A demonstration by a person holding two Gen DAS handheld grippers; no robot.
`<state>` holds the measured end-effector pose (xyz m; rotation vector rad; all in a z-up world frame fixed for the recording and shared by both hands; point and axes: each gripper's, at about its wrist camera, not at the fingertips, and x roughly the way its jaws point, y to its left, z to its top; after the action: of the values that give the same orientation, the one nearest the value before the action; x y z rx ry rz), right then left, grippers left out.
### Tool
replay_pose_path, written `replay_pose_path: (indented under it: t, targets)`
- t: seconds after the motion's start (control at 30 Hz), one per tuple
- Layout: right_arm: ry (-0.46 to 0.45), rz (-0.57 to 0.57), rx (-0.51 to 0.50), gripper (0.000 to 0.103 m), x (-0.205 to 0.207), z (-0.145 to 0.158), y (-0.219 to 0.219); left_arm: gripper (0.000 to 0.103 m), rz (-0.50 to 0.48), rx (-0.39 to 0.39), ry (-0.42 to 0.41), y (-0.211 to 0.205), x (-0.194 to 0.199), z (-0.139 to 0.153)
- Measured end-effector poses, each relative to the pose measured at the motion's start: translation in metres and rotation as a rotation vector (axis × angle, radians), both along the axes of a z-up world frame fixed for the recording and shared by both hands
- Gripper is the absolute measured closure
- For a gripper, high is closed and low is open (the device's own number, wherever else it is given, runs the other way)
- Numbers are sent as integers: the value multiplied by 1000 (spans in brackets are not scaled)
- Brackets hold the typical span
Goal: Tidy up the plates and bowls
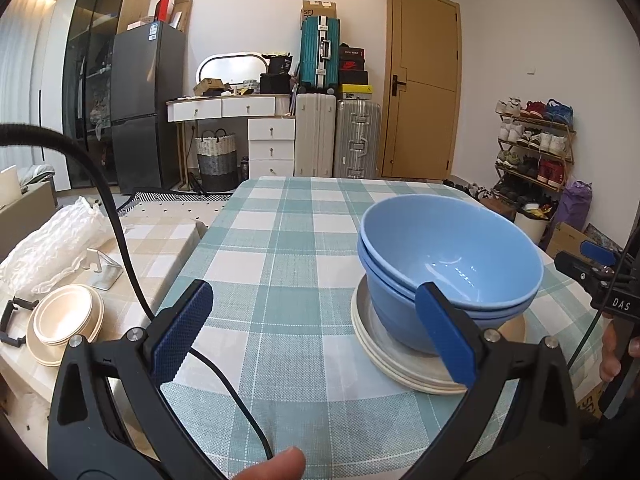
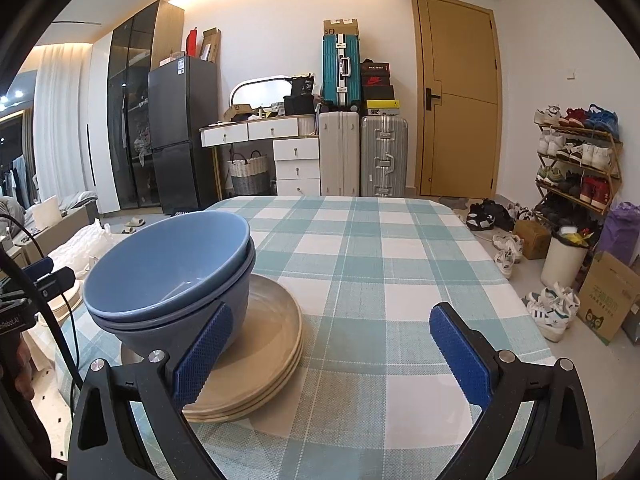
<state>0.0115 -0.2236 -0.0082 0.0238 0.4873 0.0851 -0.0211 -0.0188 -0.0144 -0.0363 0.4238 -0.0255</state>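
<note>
Bowls (image 1: 448,256), two blue ones nested together, are sitting on a stack of beige plates (image 1: 400,364) on the bench (image 1: 280,264) with its teal and white checked cloth. From my left wrist view the stack is lying to the right of centre, and from my right wrist view it is lying to the left, so the pile is sitting between my two tools.

I am holding the left tongs (image 1: 316,332) spread wide, with nothing between them. The blue pad of the right-hand finger (image 1: 446,336) is overlapping the near side of the bowls and the plate rim in the picture; I cannot tell whether it is touching them. The other finger is hanging over bare cloth, with a black cable (image 1: 120,232) looping past it.

I am holding the right tongs (image 2: 340,352) spread wide as well, gripping nothing. Their left-hand finger (image 2: 204,356) is overlapping the plates' near edge, just below the lower bowl; contact is again unclear. The other finger is standing over the cloth, well apart from the stack.

Off the bench, to the left in the left wrist view, a second pile of cream dishes (image 1: 64,320) is resting on a lower surface beside crumpled plastic wrap (image 1: 52,248).
</note>
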Motion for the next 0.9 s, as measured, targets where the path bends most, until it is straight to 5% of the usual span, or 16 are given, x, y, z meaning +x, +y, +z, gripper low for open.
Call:
replay_pose_path:
  t: [0.9]
  targets:
    - [15,14,-21,3,2,1,3,2,-16,-3,15,-2,7,-12]
